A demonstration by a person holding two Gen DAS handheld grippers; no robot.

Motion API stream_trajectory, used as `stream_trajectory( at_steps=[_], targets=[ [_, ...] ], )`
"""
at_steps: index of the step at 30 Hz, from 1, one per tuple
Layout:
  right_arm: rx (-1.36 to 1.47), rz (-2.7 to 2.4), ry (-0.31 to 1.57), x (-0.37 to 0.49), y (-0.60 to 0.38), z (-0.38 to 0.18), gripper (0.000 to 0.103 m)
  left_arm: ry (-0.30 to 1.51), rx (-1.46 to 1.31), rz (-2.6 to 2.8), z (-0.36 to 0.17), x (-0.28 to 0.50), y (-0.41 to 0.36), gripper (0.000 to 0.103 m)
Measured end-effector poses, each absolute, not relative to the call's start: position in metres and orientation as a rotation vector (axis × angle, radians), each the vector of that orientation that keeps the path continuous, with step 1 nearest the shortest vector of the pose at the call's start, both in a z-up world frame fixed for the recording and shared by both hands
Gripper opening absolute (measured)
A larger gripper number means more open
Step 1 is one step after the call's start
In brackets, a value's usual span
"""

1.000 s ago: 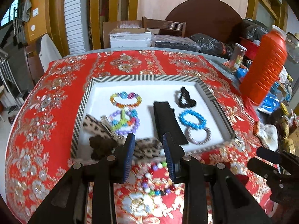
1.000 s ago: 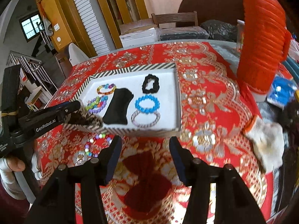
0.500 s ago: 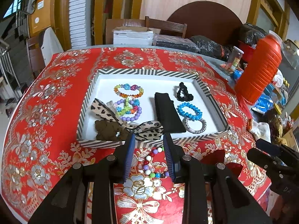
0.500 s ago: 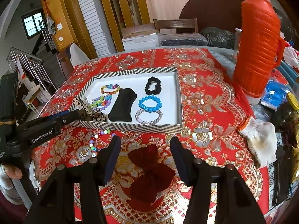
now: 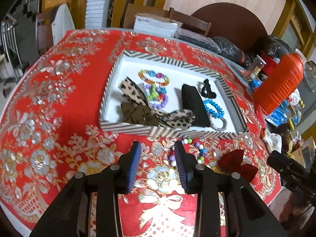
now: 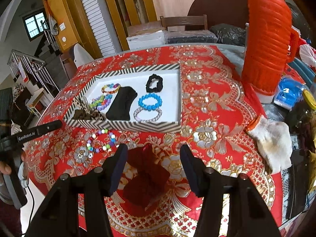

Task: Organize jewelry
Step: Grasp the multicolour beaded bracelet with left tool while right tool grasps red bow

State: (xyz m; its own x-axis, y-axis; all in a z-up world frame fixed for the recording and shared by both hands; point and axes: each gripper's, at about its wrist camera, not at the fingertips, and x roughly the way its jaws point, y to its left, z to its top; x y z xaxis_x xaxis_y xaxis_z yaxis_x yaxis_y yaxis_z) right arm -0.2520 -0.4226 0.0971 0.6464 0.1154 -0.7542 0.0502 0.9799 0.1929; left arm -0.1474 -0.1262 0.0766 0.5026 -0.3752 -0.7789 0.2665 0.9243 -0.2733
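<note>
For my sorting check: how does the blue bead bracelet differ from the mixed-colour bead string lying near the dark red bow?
The blue bead bracelet lies inside the striped tray; the mixed-colour bead string lies on the red tablecloth, outside the tray's near wall. The bracelet is a single blue colour; the string mixes white, purple, green and red beads. The bracelet forms a tight, neat ring; the string sprawls in a loose, uneven loop. Both are made of round beads, and no tongs touch either.

Wooden chair (image 6: 184,20) standing at twelve o'clock, barred window (image 6: 34,24) glowing at ten o'clock, staircase railing (image 6: 29,65) descending at nine o'clock
</note>
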Motion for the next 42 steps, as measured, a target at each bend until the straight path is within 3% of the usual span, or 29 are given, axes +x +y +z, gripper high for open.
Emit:
stream_trajectory(
  at_steps=[9,13,24,27,29,30,42],
  targets=[
    [0.188,0.068,0.942,-0.250,-0.419,0.067,0.058,1.008,-0.024,-0.400,0.048,-0.144,-0.159,0.038],
    [0.112,0.114,0.961,-0.243,-0.405,0.059,0.066,1.012,-0.002,-0.406,0.042,-0.139,-0.168,0.038],
    [0.065,0.119,0.997,-0.228,-0.397,0.030,0.066,1.048,0.080,-0.410,0.019,-0.126,-0.194,0.038],
    [0.053,0.114,0.966,-0.230,-0.396,0.026,0.049,1.015,0.116,-0.413,0.020,-0.129,-0.198,0.038],
    [0.059,0.118,0.953,-0.229,-0.396,0.025,0.020,1.009,0.126,-0.423,0.020,-0.130,-0.199,0.026],
    [0.065,0.118,0.951,-0.229,-0.396,0.024,0.019,1.009,0.132,-0.423,0.021,-0.130,-0.198,0.013],
    [0.149,0.125,0.859,-0.236,-0.411,0.062,0.016,0.965,0.050,-0.523,0.069,-0.151,-0.184,0.012]
  ],
)
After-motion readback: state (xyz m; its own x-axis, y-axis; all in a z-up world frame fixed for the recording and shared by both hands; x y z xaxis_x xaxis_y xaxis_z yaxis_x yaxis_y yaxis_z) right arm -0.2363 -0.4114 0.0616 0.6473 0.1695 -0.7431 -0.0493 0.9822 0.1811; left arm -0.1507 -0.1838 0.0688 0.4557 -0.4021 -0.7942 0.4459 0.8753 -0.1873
